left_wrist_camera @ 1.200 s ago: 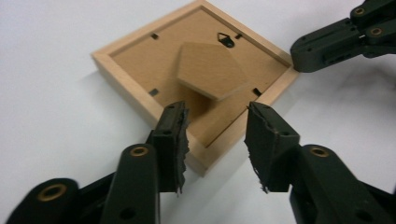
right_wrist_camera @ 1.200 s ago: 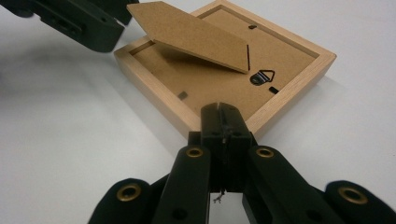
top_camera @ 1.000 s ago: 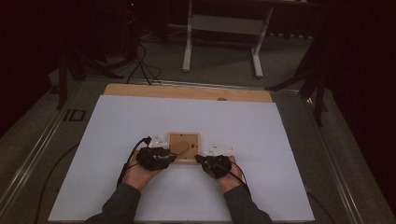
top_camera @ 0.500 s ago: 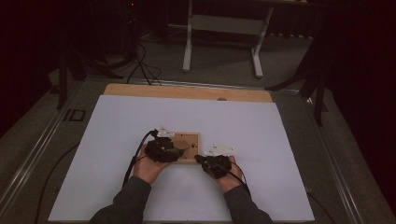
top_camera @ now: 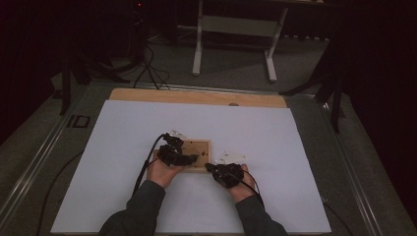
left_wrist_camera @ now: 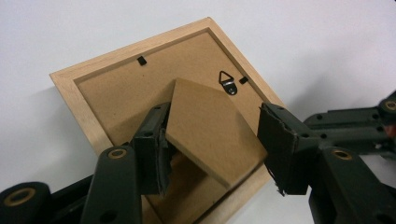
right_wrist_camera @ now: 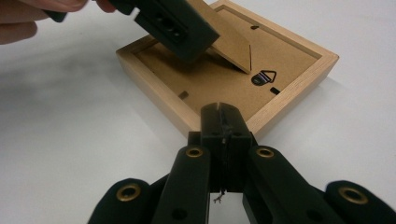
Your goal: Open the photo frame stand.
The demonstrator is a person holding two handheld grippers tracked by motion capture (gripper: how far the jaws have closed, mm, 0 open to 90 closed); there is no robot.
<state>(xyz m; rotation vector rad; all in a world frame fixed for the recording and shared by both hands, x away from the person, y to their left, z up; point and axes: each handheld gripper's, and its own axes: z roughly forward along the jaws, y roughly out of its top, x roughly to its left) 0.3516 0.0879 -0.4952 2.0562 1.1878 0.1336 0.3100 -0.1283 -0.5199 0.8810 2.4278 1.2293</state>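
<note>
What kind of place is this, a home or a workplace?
Probably a recording lab or workshop, not a home: a table covered with a white sheet, cables on the floor, dark curtains around, and a bare stand behind.

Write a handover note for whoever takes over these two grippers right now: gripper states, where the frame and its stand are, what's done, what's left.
Left gripper: jaws have just been opening; they straddle the easel stand, one pad at its edge, the other clear of it.
Right gripper: shut, empty, its tip against the near corner of the picture frame, seemingly bracing it.
The picture frame lies face down on the white table sheet, hanger up.
Done: the stand is lifted off the backing board, tilted up.
Left: probably let go of the stand, then set the frame upright on it.
</note>
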